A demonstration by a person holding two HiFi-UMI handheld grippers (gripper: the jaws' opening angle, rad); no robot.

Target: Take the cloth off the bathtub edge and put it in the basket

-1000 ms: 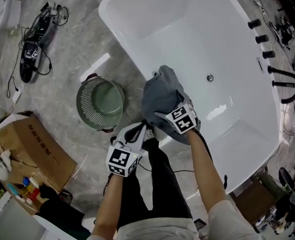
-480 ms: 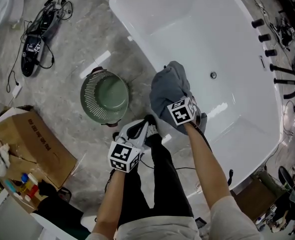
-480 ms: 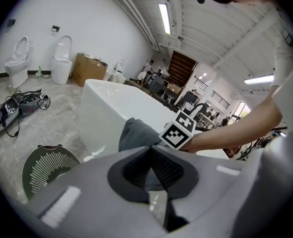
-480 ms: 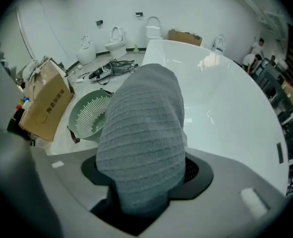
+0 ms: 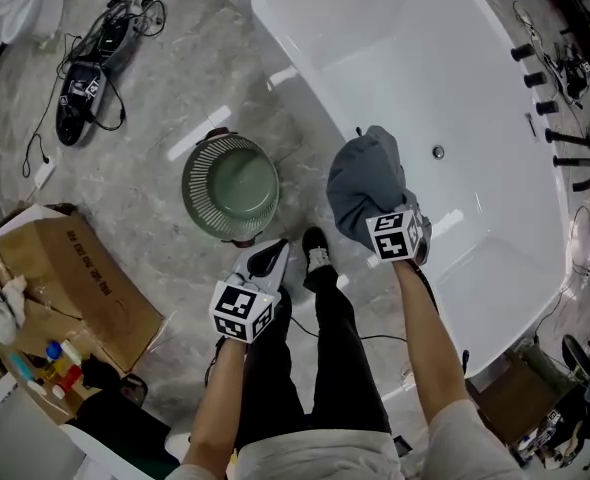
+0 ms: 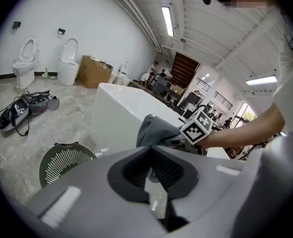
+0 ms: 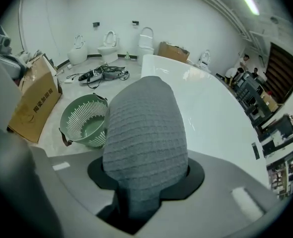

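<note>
1. The right gripper [image 5: 393, 230] fingers, just closing, clamp the grey cloth [image 5: 365, 178], which is bunched over the bathtub edge [image 5: 285, 53].
2. The left gripper [image 5: 267, 261] fingers sit together, empty, near the green basket [image 5: 190, 183] on the floor.

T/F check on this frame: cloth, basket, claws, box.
1. The cloth is in the left claw. False: the right claw grips it, and its jaws have just been closing on it.
2. The basket stands on the floor beside the tub. True.
3. The cloth lies in the basket. False: the basket is empty.
4. A cardboard box sits on the floor. True.
</note>
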